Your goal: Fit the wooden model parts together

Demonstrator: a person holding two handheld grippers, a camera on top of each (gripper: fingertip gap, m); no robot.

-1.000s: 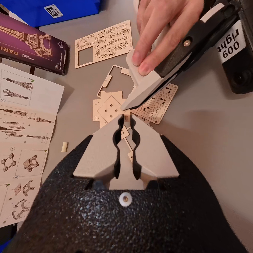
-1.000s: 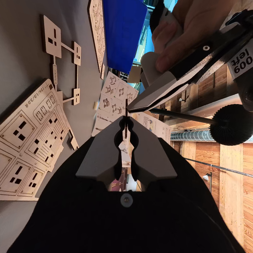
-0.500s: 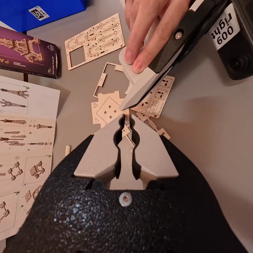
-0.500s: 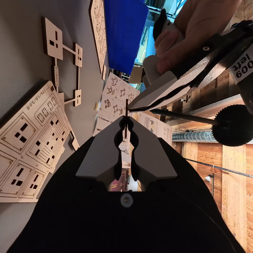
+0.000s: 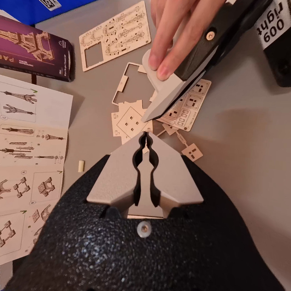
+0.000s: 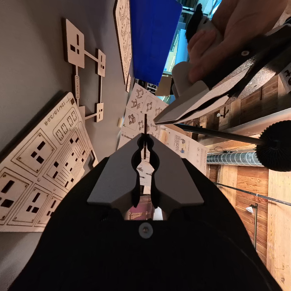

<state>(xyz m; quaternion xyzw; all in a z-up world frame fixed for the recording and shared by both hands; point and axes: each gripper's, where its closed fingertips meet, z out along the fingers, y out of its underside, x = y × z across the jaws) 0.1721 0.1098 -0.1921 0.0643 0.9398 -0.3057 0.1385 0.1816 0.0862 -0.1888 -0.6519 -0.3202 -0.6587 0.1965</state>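
Observation:
My right gripper is shut on a thin wooden plate, seen edge-on and held flat above the grey table. In the left wrist view it is a square plate with several small holes, pinched at a corner by the right gripper. My left gripper has its tips together with nothing visible between them, just short of the plate's corner tab. In the right wrist view the left gripper sits slightly apart from the plate.
On the table lie a parts sheet, an empty frame, a sheet with rectangular cut-outs, linked small squares, an instruction sheet, a purple box, a blue box and a small peg. My two grippers' fingertips are within a few centimetres of each other. Left tips and right tips are each some 20 cm from the small peg.
My left gripper's tips were slightly apart around the plate's corner tab; they have closed and drawn back a little. The right gripper still holds the plate.

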